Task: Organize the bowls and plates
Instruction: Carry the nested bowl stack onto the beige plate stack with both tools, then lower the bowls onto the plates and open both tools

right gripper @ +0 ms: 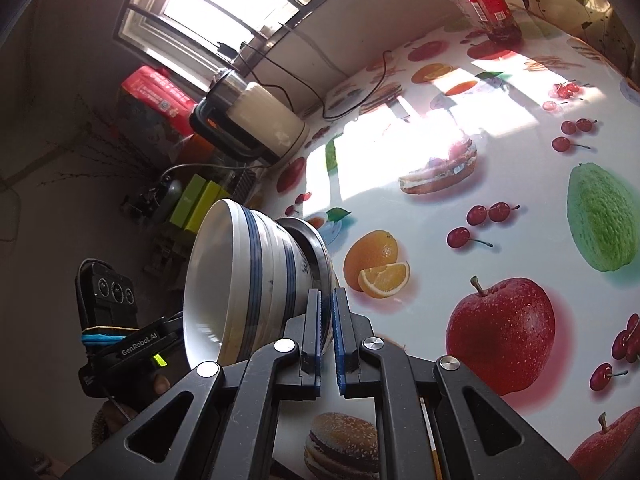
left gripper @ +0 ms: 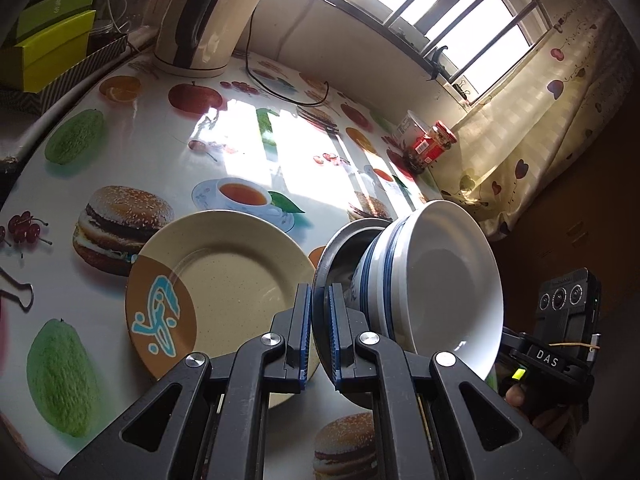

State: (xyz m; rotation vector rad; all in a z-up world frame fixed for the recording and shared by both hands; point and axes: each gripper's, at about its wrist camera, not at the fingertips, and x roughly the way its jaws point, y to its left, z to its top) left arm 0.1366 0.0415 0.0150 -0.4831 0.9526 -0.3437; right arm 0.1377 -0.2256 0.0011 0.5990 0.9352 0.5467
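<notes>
Here, at the left of the left wrist view, a cream round ceramic plate with a brown wedge and a blue figure [left gripper: 224, 280] lies flat on the glossy fruit-and-burger printed surface [left gripper: 132, 148], apparently untouched.

Right of it, the left gripper [left gripper: 319, 332] is pinched on the rim of a shallow stainless steel dish [left gripper: 340, 248]. A stack of white ceramic bowls with blue bands [left gripper: 432, 280] sits in that dish, and the whole load looks lifted clear of the surface. The right gripper [right gripper: 329, 332], in its own view, is pressed onto the opposite edge of the same steel dish [right gripper: 316, 248], with the bowl stack [right gripper: 240, 276] just left of its fingers.

Risks, as I judge them:
- Only the dish is gripped. The bowls ride loose in it, and they appear tilted in both views, though the fisheye may exaggerate that. More tilt could slide the stack out, over the near edge of the surface.
- Two thin metal edges, two separate hands. If the hands drift apart or together, or one rolls, a rim may slip from the ribbed pads; steel is slick.
- The cream plate is close on the left. Setting the load down without clearance could clip its rim.
- Far left, a cream electric kettle [left gripper: 204, 20] and its black cord [left gripper: 280, 88] trail over the surface; a wide carry could snag them.
- Far right, a red-lidded glass jar [right gripper: 490, 4] stands well apart, low risk.
- Sun glare washes out the middle of the surface, making a set-down spot hard to judge.
</notes>
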